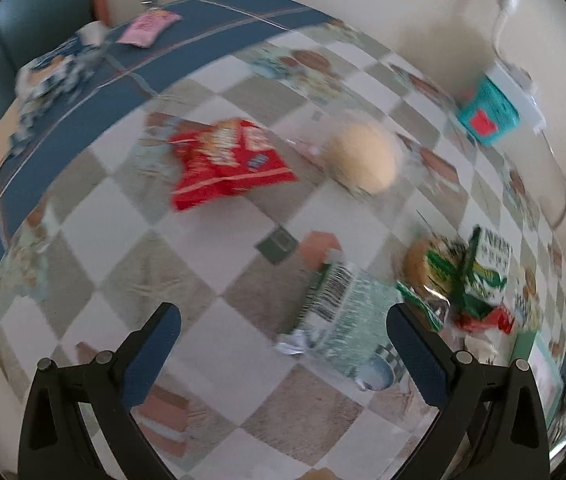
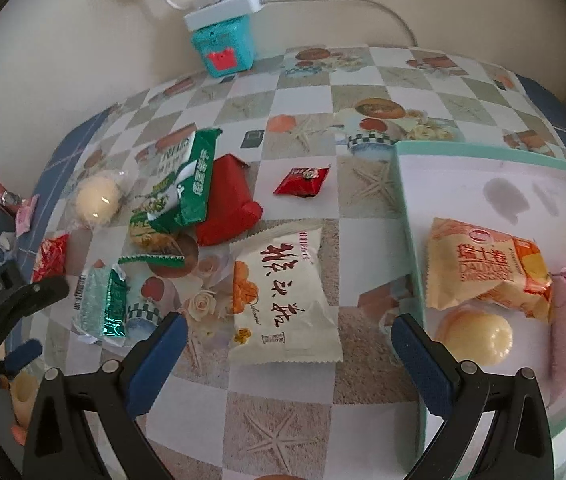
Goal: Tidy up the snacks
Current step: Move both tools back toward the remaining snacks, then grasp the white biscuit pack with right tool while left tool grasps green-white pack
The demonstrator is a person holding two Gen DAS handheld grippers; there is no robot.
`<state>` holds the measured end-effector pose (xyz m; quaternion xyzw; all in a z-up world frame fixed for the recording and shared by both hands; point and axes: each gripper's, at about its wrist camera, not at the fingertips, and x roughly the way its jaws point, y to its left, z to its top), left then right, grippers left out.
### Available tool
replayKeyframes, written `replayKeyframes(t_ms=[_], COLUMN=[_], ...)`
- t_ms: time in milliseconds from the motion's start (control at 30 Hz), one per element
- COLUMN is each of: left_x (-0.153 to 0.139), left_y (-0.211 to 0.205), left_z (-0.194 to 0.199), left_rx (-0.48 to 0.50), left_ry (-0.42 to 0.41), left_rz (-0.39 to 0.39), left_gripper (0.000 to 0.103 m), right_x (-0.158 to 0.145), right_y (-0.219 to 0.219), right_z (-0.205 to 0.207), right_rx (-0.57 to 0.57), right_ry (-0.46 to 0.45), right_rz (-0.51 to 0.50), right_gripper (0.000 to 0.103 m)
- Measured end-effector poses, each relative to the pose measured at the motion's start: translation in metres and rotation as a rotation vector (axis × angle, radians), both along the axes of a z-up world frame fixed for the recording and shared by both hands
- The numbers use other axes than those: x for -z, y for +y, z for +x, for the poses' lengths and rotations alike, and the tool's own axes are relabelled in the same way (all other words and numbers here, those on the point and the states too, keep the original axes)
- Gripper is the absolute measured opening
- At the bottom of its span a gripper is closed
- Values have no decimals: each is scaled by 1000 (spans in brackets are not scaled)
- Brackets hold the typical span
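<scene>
Both grippers are spread wide and hold nothing. The right gripper [image 2: 285, 338] hangs over a white packet [image 2: 283, 300] on the table [image 2: 283, 420]; the packet's long axis runs from 12 to 6 o'clock, sealed ends at top and bottom. At 3 o'clock sits the tray [image 2: 411, 216], holding an orange packet [image 2: 483, 268]. The left gripper [image 1: 283, 330] hovers beside a green-white packet [image 1: 343, 312] at its 1 o'clock, its long axis running from 1 to 7 o'clock. A red packet [image 1: 227, 160] lies at 11 o'clock.
</scene>
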<state>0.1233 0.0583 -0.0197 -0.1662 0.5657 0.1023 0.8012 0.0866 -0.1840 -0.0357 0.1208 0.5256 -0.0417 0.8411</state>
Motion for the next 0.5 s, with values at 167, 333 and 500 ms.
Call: replayKeyframes(t_ms=[167, 333, 500], left_x=[8, 16, 17], left_y=[-24, -34, -43], left_z=[12, 18, 21], left_rx=[89, 135, 175], left_ry=[13, 35, 28], left_rz=[112, 137, 173], left_gripper=[102, 102, 102], right_x=[7, 16, 19], right_y=[6, 6, 7], right_z=[7, 12, 15], right_rx=[-26, -27, -28], right_ry=[15, 38, 30], right_rz=[-36, -53, -53], right_gripper=[103, 103, 102])
